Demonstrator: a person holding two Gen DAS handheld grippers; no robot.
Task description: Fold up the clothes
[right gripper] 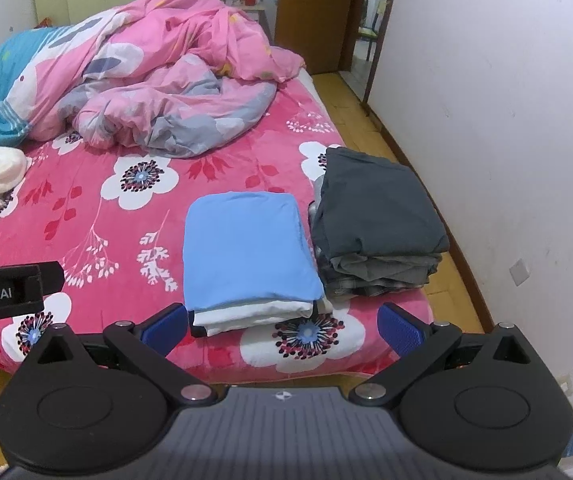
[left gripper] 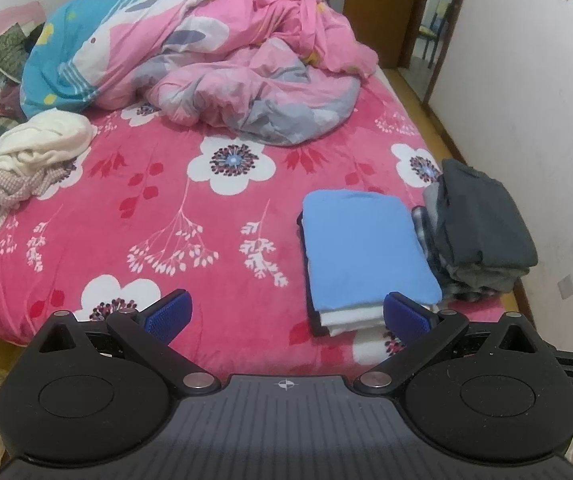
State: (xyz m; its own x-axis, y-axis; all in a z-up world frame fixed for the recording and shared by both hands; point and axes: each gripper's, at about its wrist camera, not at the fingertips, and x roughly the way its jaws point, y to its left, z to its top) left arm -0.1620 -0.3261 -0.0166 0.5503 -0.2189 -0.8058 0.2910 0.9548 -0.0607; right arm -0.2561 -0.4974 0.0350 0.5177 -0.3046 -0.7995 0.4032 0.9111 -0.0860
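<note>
Left wrist view: both the left gripper point(left gripper: 286, 316) and the right gripper point(right gripper: 284, 322) stand apart and empty, so we judge we should next reach the unfolded cream garment point(left gripper: 42, 140) at left of frame, pinching one layer only.

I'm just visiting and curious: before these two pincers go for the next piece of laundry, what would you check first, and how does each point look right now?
1. Left gripper open, empty: ok.
2. Right gripper open, empty: ok.
3. Blue-topped folded stack tidy: ok.
4. Dark grey folded stack near the bed edge, stable: cannot tell.
5. Unfolded cream garment pile within reach: cannot tell.
6. Bare bedspread free for folding: ok.
</note>
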